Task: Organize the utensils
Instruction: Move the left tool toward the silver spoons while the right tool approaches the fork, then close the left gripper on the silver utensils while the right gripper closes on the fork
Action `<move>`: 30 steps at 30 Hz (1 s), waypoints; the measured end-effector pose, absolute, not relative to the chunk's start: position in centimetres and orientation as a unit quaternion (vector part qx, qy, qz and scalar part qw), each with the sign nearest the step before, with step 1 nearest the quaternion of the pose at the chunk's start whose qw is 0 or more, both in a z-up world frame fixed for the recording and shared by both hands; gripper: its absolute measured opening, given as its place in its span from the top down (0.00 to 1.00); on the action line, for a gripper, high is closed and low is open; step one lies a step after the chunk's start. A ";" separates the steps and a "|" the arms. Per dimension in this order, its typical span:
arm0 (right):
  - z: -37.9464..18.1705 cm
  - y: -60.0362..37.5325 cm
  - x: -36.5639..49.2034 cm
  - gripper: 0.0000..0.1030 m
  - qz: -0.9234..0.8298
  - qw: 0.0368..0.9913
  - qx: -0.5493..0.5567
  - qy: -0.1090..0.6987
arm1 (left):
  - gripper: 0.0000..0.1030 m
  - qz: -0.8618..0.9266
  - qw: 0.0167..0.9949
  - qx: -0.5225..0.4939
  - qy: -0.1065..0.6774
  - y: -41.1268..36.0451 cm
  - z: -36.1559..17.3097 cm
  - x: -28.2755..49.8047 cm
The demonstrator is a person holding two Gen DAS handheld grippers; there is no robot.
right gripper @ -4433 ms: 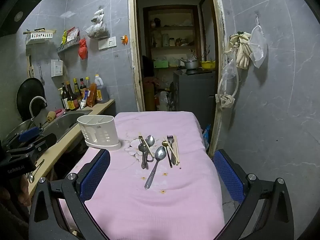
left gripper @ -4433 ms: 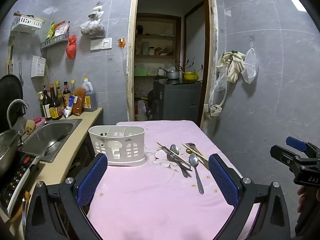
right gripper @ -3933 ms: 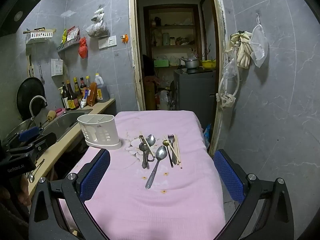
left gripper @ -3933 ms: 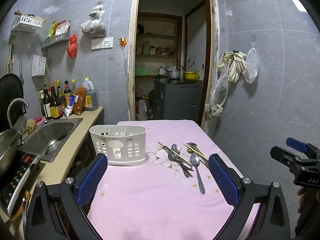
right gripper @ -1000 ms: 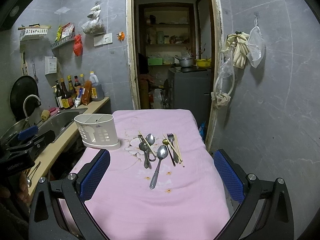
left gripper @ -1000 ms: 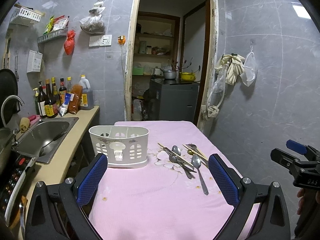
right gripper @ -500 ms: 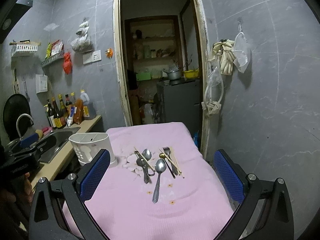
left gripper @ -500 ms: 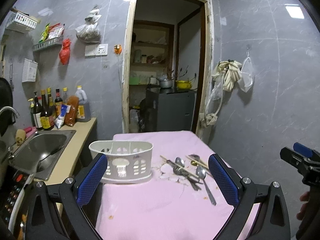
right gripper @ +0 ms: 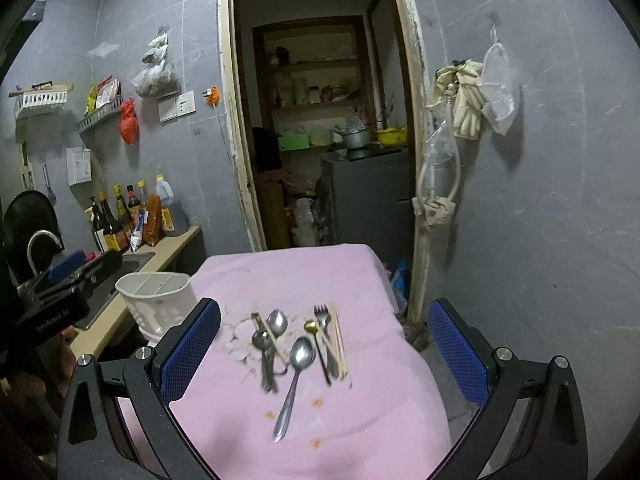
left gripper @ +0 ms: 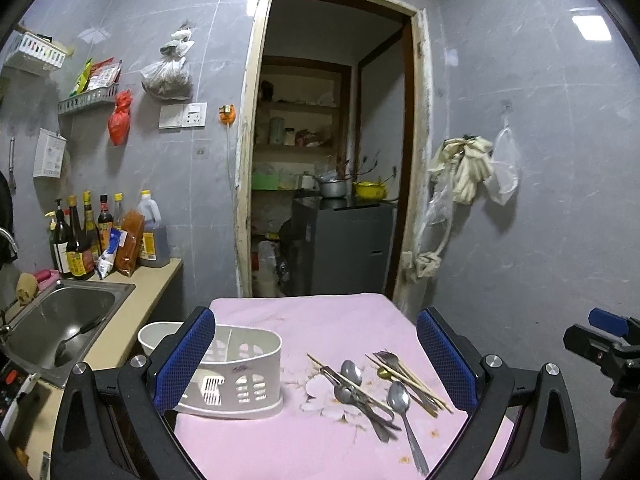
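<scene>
Utensils (right gripper: pixel 298 350) lie loose on pink cloth (right gripper: pixel 288 276) ahead of both wide-spread, empty tools, left (left gripper: pixel 316 360) and right (right gripper: pixel 324 348).

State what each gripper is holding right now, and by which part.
Nothing is held. The left gripper and the right gripper both stand with jaws wide open above the pink cloth; the spoons, fork and chopsticks lie untouched.

Both fisheye views are aimed forward over the pink-covered bench (left gripper: pixel 320 448) toward the doorway (left gripper: pixel 328 160), from near its front edge. Left view is set leftward, right view rightward; caddy (right gripper: pixel 156 300) and cutlery (right gripper: pixel 296 356) are shared.
</scene>
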State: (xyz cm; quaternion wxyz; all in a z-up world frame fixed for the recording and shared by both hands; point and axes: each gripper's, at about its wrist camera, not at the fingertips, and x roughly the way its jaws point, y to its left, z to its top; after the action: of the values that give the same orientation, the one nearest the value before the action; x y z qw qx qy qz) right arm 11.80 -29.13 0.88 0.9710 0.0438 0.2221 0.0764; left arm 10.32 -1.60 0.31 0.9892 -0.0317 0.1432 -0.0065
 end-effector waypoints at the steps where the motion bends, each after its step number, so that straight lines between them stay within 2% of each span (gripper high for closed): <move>1: 0.7 -29.8 13.2 0.01 0.084 0.971 0.045 0.221 | 0.01 0.001 0.989 -0.033 0.147 -2.0 0.1 11.0; 12: -4.8 -32.4 26.9 0.02 0.145 0.955 0.047 0.256 | 0.01 0.088 0.976 -0.046 0.193 -6.6 -5.4 18.7; 16: -7.5 -32.0 30.4 0.09 0.170 0.941 0.062 0.286 | 0.03 0.091 0.964 -0.041 0.247 -7.3 -8.0 21.0; 21: -11.2 -30.6 33.5 0.26 0.206 0.921 0.065 0.325 | 0.15 0.084 0.949 -0.049 0.301 -7.3 -11.0 23.5; 22: -11.9 -30.3 33.8 0.33 0.211 0.917 0.065 0.332 | 0.16 0.084 0.946 -0.052 0.310 -7.3 -11.5 24.0; 24: -13.4 -29.8 34.5 0.42 0.223 0.908 0.067 0.348 | 0.25 0.082 0.939 -0.062 0.327 -6.9 -12.6 24.8; 26: -14.8 -29.2 35.5 0.56 0.235 0.898 0.070 0.366 | 0.31 0.078 0.932 -0.074 0.345 -6.7 -13.7 25.8; 28: -15.9 -28.6 36.2 0.65 0.246 0.890 0.068 0.377 | 0.38 0.072 0.928 -0.083 0.357 -6.5 -14.5 26.4; 30: -17.0 -27.9 37.0 0.70 0.260 0.880 0.066 0.392 | 0.45 0.065 0.923 -0.091 0.367 -6.3 -15.2 27.1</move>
State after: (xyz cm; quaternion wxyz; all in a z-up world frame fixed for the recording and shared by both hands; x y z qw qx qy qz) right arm 36.98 -27.92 -17.02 0.8801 0.0657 0.3917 0.2602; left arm 27.11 -6.33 -15.22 0.9234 -0.0908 0.3672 0.0649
